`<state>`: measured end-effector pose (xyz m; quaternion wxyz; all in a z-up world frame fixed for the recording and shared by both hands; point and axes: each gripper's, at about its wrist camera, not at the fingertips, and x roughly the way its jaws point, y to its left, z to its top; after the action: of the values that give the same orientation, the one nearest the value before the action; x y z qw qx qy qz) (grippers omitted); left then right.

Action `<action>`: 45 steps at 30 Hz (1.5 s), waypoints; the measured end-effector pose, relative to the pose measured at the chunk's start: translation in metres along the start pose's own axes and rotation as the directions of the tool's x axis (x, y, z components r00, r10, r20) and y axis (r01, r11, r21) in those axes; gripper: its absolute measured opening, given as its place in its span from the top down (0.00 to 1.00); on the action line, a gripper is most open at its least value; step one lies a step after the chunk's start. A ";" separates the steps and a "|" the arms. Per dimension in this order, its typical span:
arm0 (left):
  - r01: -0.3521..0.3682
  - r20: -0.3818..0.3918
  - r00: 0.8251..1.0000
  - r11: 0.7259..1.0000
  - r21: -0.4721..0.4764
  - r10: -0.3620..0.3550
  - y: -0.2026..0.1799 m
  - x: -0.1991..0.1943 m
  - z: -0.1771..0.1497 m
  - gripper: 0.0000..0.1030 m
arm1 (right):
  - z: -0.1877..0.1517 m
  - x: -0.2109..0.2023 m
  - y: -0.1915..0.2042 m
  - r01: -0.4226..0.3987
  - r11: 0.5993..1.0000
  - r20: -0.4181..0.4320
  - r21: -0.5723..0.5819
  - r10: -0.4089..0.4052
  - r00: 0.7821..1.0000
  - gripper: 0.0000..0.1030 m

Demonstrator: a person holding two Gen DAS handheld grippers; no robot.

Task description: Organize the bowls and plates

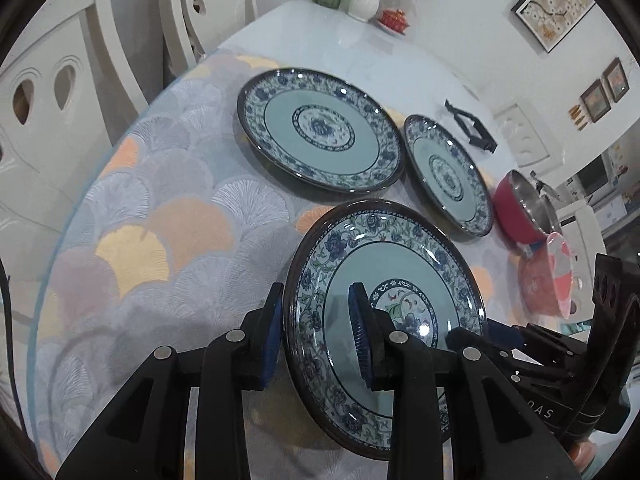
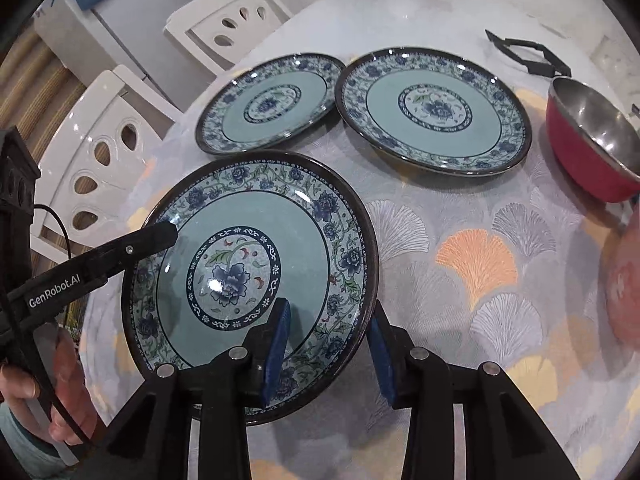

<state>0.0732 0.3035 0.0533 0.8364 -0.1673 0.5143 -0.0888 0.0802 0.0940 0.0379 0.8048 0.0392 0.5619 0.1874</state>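
Note:
A blue floral plate with a dark rim (image 1: pixel 420 264) (image 2: pixel 256 240) is at the near side of the table, tilted. My left gripper (image 1: pixel 316 334) straddles its left rim, one pad under and one pad on top. My right gripper (image 2: pixel 326 344) straddles its right rim the same way. Both look open around the rim, with gaps visible. The left gripper's finger also shows in the right wrist view (image 2: pixel 152 238). Two more blue plates lie flat farther back: a large one (image 1: pixel 320 128) (image 2: pixel 434 110) and another (image 1: pixel 448 172) (image 2: pixel 272 102).
A red bowl with a steel inside (image 1: pixel 520 212) (image 2: pixel 592 148) and a pink bowl (image 1: pixel 548 280) stand at the right. A black trivet (image 1: pixel 472 126) (image 2: pixel 528 54), a white vase (image 1: pixel 362 2) and white chairs (image 1: pixel 52 92) are around the patterned tablecloth (image 1: pixel 160 220).

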 end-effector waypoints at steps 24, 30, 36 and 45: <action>-0.055 0.124 0.991 0.998 0.042 0.050 0.018 -0.096 -0.050 0.73 | -0.055 -0.048 0.053 -0.185 0.975 0.015 0.125 0.184 0.983 0.62; -0.083 0.071 0.994 0.994 0.072 0.078 0.026 -0.074 -0.066 0.73 | -0.070 -0.027 0.051 -0.160 0.977 -0.019 0.144 0.164 0.986 0.62; -0.086 0.047 0.995 0.994 0.073 0.083 0.033 -0.065 -0.075 0.73 | -0.076 -0.010 0.052 -0.126 0.980 -0.063 0.152 0.136 0.989 0.62; -0.081 0.004 0.997 0.996 0.047 0.081 0.044 -0.053 -0.079 0.73 | -0.081 0.003 0.057 -0.094 0.984 -0.097 0.148 0.109 0.989 0.62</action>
<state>-0.0217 0.3463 0.0480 0.8437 -0.1267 0.5175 -0.0665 -0.0077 0.1357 0.0213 0.7586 0.1157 0.6126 0.1893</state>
